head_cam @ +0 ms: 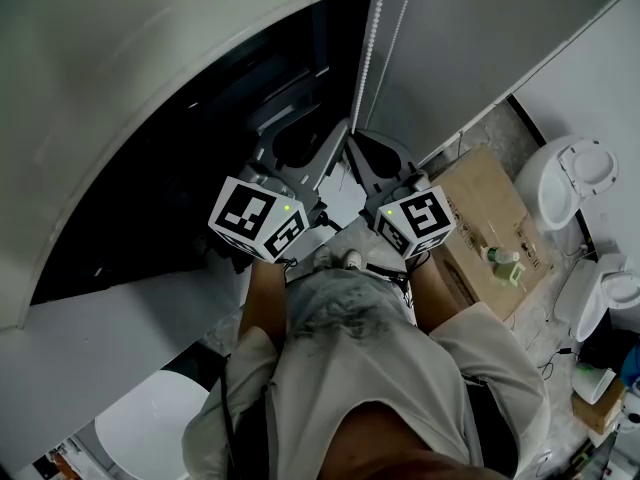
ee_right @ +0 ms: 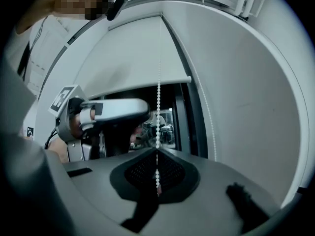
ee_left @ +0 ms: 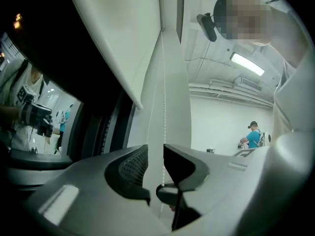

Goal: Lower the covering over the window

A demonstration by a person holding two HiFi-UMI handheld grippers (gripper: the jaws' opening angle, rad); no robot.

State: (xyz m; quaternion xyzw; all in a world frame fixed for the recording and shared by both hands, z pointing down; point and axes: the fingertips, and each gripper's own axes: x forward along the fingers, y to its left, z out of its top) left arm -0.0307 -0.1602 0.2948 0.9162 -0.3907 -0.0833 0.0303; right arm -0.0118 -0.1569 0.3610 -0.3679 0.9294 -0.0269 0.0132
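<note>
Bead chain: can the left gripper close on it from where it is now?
Probably yes. The bead chain hangs in the gap between the open jaws of the left gripper, with nothing in the way. The right gripper is shut on the chain.

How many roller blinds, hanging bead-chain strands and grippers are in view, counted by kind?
roller blind: 1
bead-chain strands: 2
grippers: 2, the left gripper open around a strand, the right gripper shut on a strand
total: 5
</note>
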